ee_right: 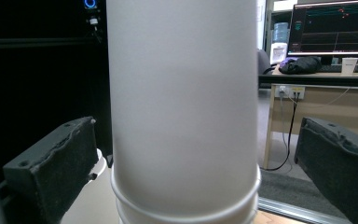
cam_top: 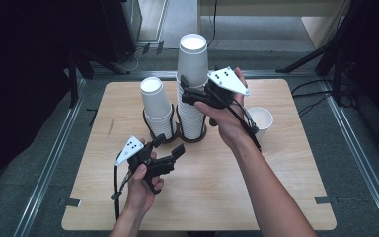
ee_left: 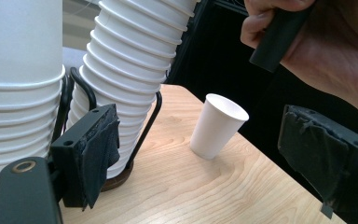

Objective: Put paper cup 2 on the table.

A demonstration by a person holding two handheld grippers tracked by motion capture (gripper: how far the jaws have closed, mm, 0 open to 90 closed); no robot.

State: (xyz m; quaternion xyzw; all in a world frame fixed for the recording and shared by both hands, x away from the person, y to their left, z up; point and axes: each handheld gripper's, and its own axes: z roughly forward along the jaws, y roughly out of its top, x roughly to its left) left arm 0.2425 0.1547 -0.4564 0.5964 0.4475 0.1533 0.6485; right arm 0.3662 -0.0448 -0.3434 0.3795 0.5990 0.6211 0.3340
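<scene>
Table: a pale wooden rectangular tabletop (cam_top: 217,197) is carrying everything.
Tall stack: a tall column of nested white paper cups (cam_top: 193,84) is standing upside down in a dark ring holder near the table's middle — its top cup (ee_right: 182,107) is sitting between the right gripper's jaws.
Short stack: a shorter column of nested white paper cups (cam_top: 156,106) is standing just beside the tall one.
Right gripper: the black two-jaw right gripper (cam_top: 183,89) is hovering at the tall stack's side, jaws standing wide, pads clear of the cup wall.
Left gripper: the black two-jaw left gripper (cam_top: 168,143) is hanging in front of the stacks, jaws apart, holding nothing.
Single cup: one white paper cup (ee_left: 218,126) is standing upright alone near the right edge — well apart from both grippers.
</scene>
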